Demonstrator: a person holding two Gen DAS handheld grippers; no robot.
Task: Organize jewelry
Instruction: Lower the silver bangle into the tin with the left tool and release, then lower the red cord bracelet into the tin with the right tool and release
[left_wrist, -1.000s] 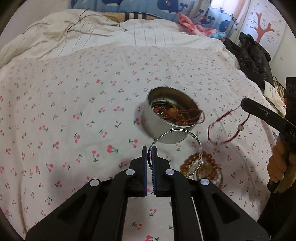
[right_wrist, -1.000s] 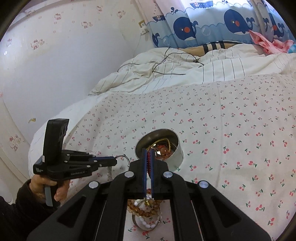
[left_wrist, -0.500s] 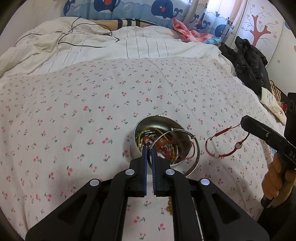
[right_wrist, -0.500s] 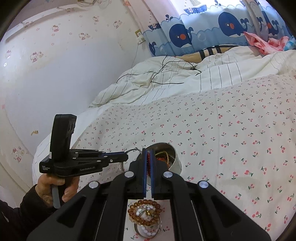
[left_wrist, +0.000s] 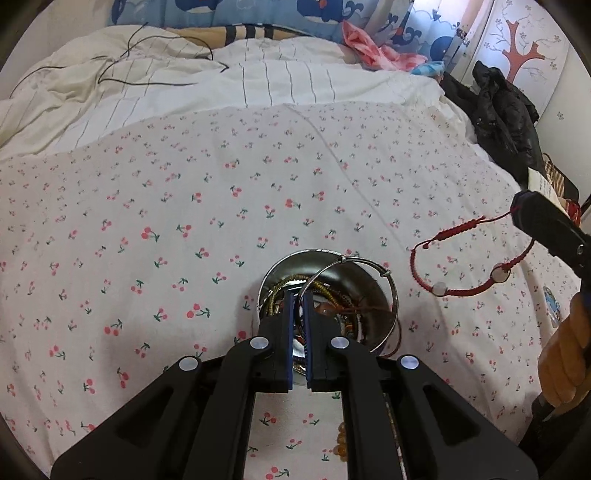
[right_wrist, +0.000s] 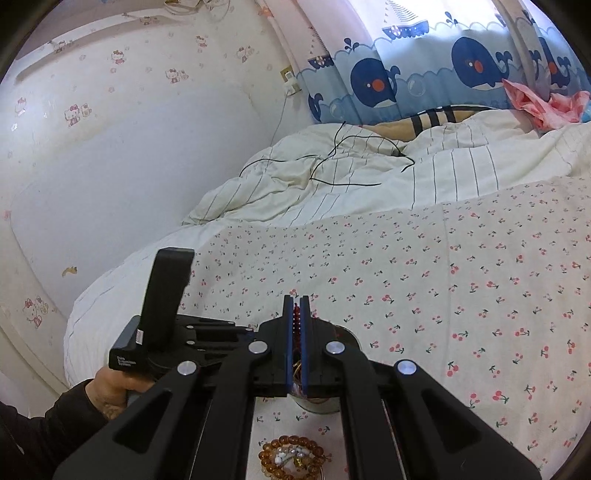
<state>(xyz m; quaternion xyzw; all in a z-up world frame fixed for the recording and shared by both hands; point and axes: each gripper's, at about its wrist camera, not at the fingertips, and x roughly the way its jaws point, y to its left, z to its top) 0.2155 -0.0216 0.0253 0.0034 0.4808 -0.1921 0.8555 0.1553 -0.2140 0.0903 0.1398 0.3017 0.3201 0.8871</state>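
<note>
My left gripper (left_wrist: 299, 297) is shut on a thin silver bangle (left_wrist: 384, 275), which hangs tilted over the open round metal tin (left_wrist: 271, 280) on the cherry-print bed sheet. The tin holds several tangled bracelets. My right gripper (right_wrist: 295, 300) is shut on a red cord bracelet (right_wrist: 295, 317). From the left wrist view, that red cord bracelet (left_wrist: 461, 292) dangles with two pale beads from the right gripper (left_wrist: 519, 206), to the right of the tin. In the right wrist view the tin (right_wrist: 319, 404) is mostly hidden behind my fingers. Amber bead bracelets (right_wrist: 291, 456) lie in front of it.
A rumpled striped duvet (left_wrist: 258, 81) with a black cable lies at the back of the bed. Black clothing (left_wrist: 498, 110) is piled at the right edge. A wall (right_wrist: 110, 166) borders the bed's left side. A hand holds the left gripper's handle (right_wrist: 166, 295).
The left gripper carried the silver bangle away from the bead pile to over the tin. The right gripper rose a little with the red cord bracelet.
</note>
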